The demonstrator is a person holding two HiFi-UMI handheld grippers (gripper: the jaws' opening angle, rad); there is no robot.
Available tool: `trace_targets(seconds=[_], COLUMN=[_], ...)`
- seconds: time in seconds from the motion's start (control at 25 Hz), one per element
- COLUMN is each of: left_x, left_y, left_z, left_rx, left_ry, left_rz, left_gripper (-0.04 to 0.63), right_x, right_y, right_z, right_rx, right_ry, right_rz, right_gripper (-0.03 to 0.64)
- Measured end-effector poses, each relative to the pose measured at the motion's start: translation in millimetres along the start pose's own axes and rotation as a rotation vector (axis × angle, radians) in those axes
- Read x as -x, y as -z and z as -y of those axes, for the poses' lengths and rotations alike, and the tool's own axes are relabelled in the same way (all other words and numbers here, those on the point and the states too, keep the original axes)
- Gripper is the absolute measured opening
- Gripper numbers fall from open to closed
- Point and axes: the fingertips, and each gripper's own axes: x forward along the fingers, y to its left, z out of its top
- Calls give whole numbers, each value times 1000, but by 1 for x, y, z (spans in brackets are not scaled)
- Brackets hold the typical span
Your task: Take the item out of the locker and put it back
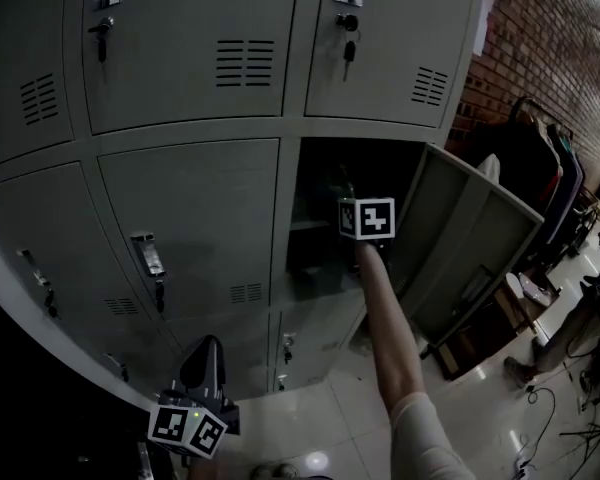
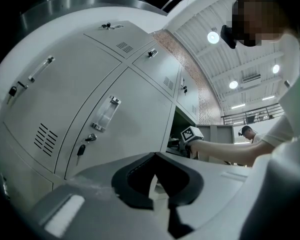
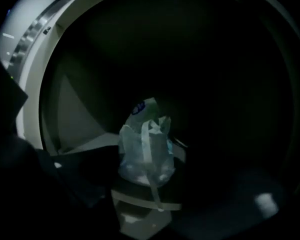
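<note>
Closest to you, your left gripper (image 1: 202, 356) hangs low in front of the shut lower doors. Its fingers are together with nothing between them, so it's idle.

Follow your right arm (image 1: 385, 313) up and the right gripper (image 1: 360, 218) is at the mouth of the open locker (image 1: 410, 168), with the door (image 1: 470, 238) swung out to its right. Its jaws stand wide apart and grip nothing.

Straight ahead of them, untouched, is the bag (image 3: 145, 151). It's thin clear plastic, sitting upright on a shelf (image 3: 140, 204) inside the locker, with its handles flopping at the top. Behind it there's only darkness, and I can't make out the back wall.

Here's where it could slip away from you. It's dim in there, so depth is hard to judge. Go in too far and the open jaws will likely shove the bag back or tip it rather than straddle it. Close on one loose handle alone and the load may swing, or the film may slide out of the pads. Come in low and a jaw could catch the shelf edge. Mind the door too, since a nudge from your elbow could swing it in on your arm.
</note>
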Motion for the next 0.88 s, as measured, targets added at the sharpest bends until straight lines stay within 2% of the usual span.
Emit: trace_targets(seconds=[0.04,0.08,0.12,0.28,0.48,0.56,0.68,0.76,0.88], left_x=[-1,-2,-3,-7,-8,-11,-16,-16,-10], left_y=[0,0,0,3,0,-5,-16,-21,-22], left_z=[0,0,1,4,14,20,34,45,61], left_rx=[-3,-6,-7,-4,-6,-23,-97,-139,-143], left_ry=[0,1,2,13,40,53,76,89,118], left_rz=[0,-1,-2,-9,-10,-5,5,19,36], left_gripper=[5,5,5,5,5,5,5,5,5], right_x=[3,7,10,15,39,65,127,183,272], right_y=[-5,-11,-15,-26,-30,-29,-19,-3,35], right_z=[0,-1,-1,-1,1,-6,-29,-56,-97], right_rx=[18,18,7,46,26,-24,-77,-97,-176], right_ry=[11,13,13,32,39,23,-24,-74,-123], right_rz=[31,65,88,101,159,236,401,515,644], right_gripper=[272,146,68,48,48,48,48,48,49])
